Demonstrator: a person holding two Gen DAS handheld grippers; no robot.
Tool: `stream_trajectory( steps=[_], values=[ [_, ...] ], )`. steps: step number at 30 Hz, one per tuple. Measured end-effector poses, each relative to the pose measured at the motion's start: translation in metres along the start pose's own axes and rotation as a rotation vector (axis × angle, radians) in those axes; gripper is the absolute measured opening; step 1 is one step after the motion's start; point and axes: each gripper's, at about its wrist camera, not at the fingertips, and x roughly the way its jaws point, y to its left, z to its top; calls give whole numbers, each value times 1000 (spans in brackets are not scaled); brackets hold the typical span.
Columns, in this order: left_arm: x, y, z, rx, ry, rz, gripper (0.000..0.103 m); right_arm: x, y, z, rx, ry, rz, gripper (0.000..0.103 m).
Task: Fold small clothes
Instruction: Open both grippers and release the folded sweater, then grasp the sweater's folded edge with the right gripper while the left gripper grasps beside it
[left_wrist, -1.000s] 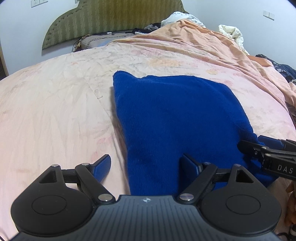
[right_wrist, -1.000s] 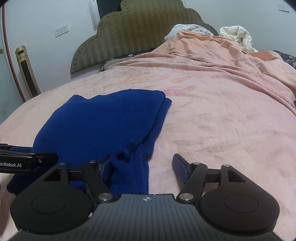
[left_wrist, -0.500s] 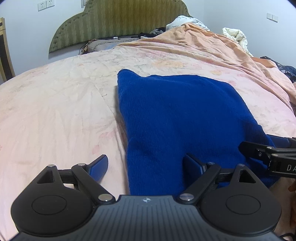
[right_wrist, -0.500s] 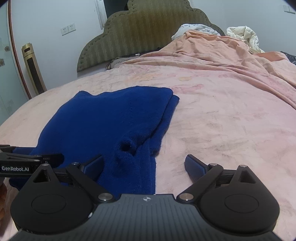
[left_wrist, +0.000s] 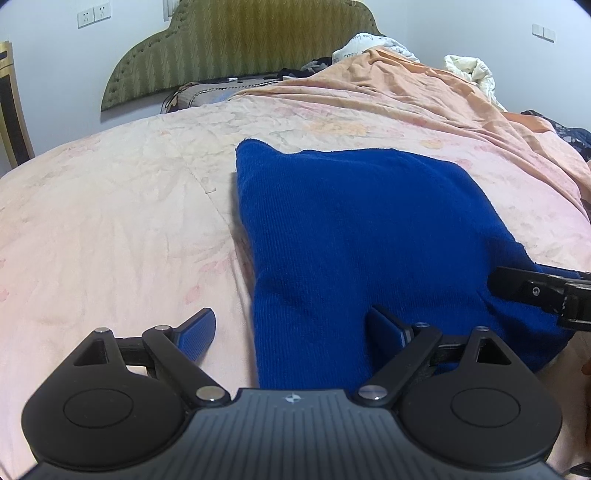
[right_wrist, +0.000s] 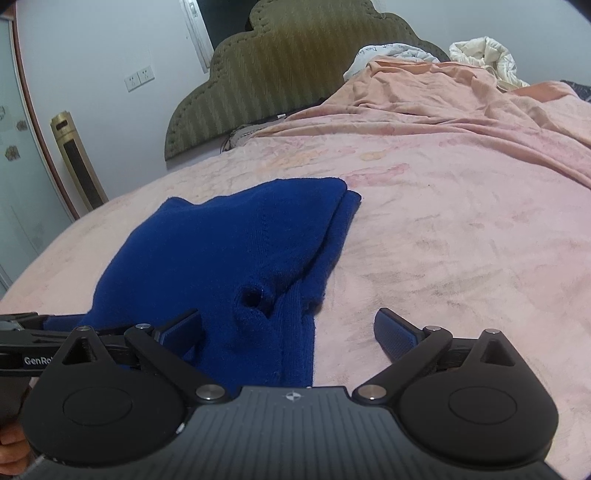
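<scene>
A blue knit garment (left_wrist: 354, 236) lies folded flat on the pink bedsheet (left_wrist: 110, 236). My left gripper (left_wrist: 291, 328) is open and straddles its near left edge; the right pad rests over the cloth and the left pad over bare sheet. My right gripper (right_wrist: 288, 330) is open, its jaws still opening. The garment (right_wrist: 229, 251) has its bunched near right corner between them, with neither pad pressing on it. Each gripper shows in the other's view: the right gripper (left_wrist: 535, 291) at the garment's right edge, the left gripper (right_wrist: 22, 343) at its left edge.
A peach blanket (left_wrist: 406, 96) is heaped toward the green headboard (left_wrist: 240, 40), with white bedding (right_wrist: 484, 55) behind it. A gold tower appliance (right_wrist: 77, 162) stands by the wall at left. Bare sheet (right_wrist: 461, 240) spreads to the right of the garment. A person's hand (right_wrist: 11, 443) shows at the bottom left.
The right jaws have spread wider off the garment's near corner, which now lies loose on the sheet. Both views have tilted up slightly. The garment stays in place.
</scene>
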Motion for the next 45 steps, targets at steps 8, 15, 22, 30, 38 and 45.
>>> stream_trajectory(
  steps=[8,15,22,30,38,45],
  values=[
    [0,-2,1,-2,0,3,92,-1,-1,0,8,-2,6,101],
    [1,0,1,1,5,5,92,-1,-1,-1,10,-3,7,101],
    [1,-1,1,-1,5,4,92,-1,0,-1,10,-3,7,102],
    [1,0,1,1,4,4,92,-1,0,-1,11,-4,7,102],
    [1,0,0,2,3,6,92,-1,-1,-1,11,-4,7,102],
    [1,-1,0,3,2,7,92,-1,-1,-1,12,-4,7,102]
  ],
)
